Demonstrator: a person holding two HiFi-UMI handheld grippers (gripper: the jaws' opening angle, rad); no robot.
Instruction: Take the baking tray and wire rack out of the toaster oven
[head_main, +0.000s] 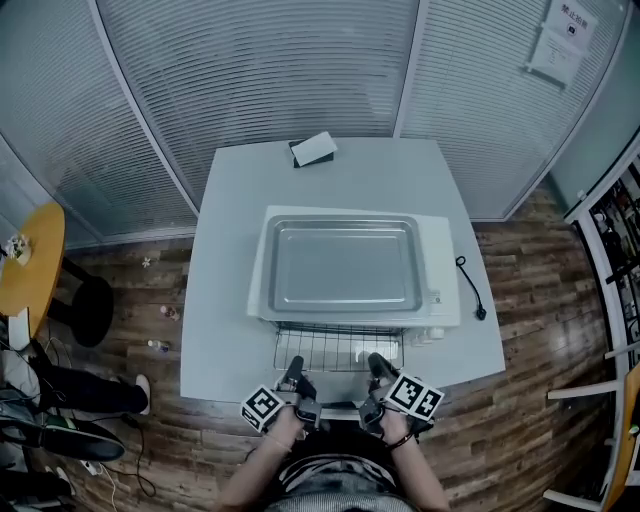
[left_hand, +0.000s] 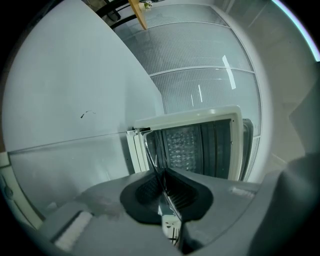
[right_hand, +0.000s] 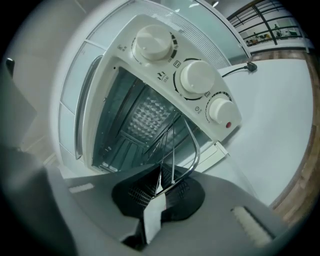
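Bright metal wire rack (head_main: 335, 350), sticking partway out of the front opening of the white toaster oven (head_main: 440, 275), its rear part inside the cavity. The left gripper (left_hand: 162, 176) and the right gripper (right_hand: 162, 182) are each clenched on the rack's front wire, one to either side of its middle (in both gripper views the jaws pinch the thin wire between them). Baking tray (head_main: 345, 265), grey, lying flat on the oven's roof, outside the cavity. Three white knobs (right_hand: 197, 77) in a row on the control panel. The oven stands on a pale square table (head_main: 230, 200). A black cord (head_main: 470, 285) lies on the tabletop to the oven's right. A small dark-and-white box (head_main: 313, 150) sits near the far edge. Wooden floor (head_main: 540, 300) around the table.
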